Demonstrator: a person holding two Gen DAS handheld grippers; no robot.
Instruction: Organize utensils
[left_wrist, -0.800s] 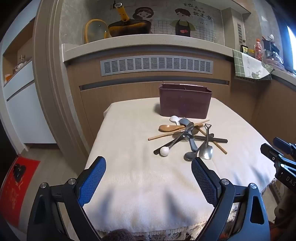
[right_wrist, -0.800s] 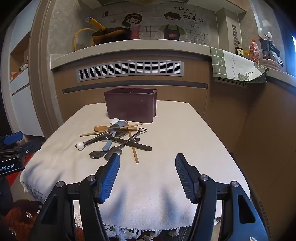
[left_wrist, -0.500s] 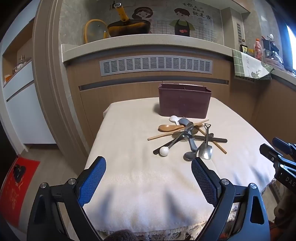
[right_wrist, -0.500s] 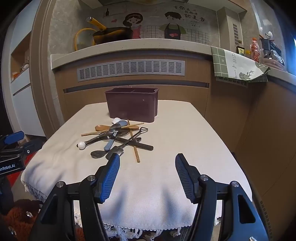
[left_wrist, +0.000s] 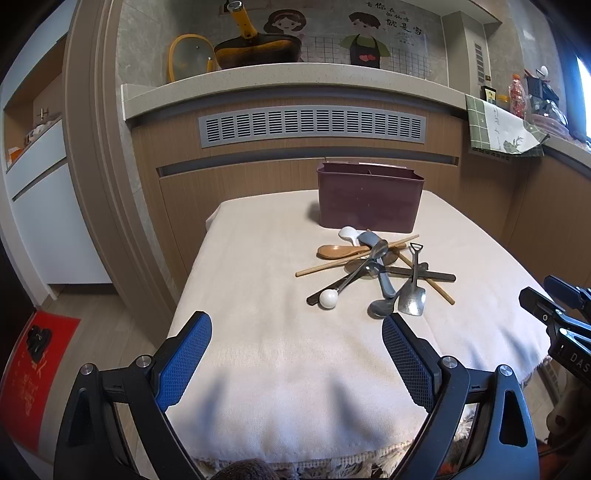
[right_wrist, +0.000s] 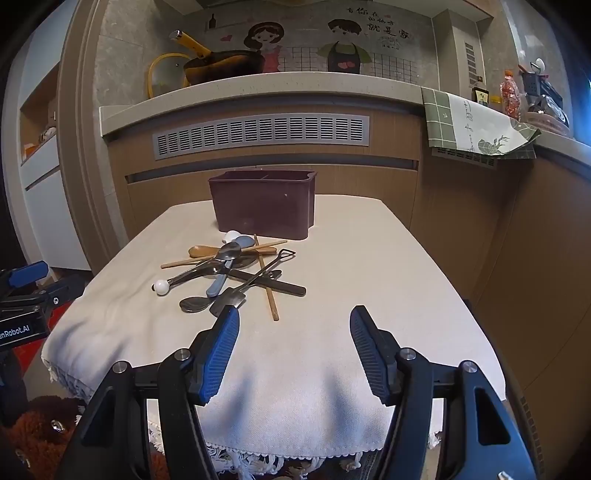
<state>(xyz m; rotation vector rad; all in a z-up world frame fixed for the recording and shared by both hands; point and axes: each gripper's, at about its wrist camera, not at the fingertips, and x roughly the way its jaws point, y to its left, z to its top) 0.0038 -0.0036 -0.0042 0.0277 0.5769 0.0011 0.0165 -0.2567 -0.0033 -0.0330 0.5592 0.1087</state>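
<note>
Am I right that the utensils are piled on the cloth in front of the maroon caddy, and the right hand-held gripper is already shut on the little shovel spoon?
Not quite. The right hand-held gripper is open and holds nothing, as the right wrist view shows. The shovel spoon lies in the pile of utensils on the cloth in front of the maroon caddy.

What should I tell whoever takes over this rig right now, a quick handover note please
Left gripper: open, empty, hovering over the near table edge.
Right gripper: open, empty, its left finger just short of the pile.
Utensils: spoons, chopsticks and a small shovel-shaped spoon lie crossed in one heap on the cloth-covered table.
Maroon divided holder: upright behind the heap; no handles show above its rim.
Done: nothing sorted.
Left: pick each utensil and place it in the holder.
</note>
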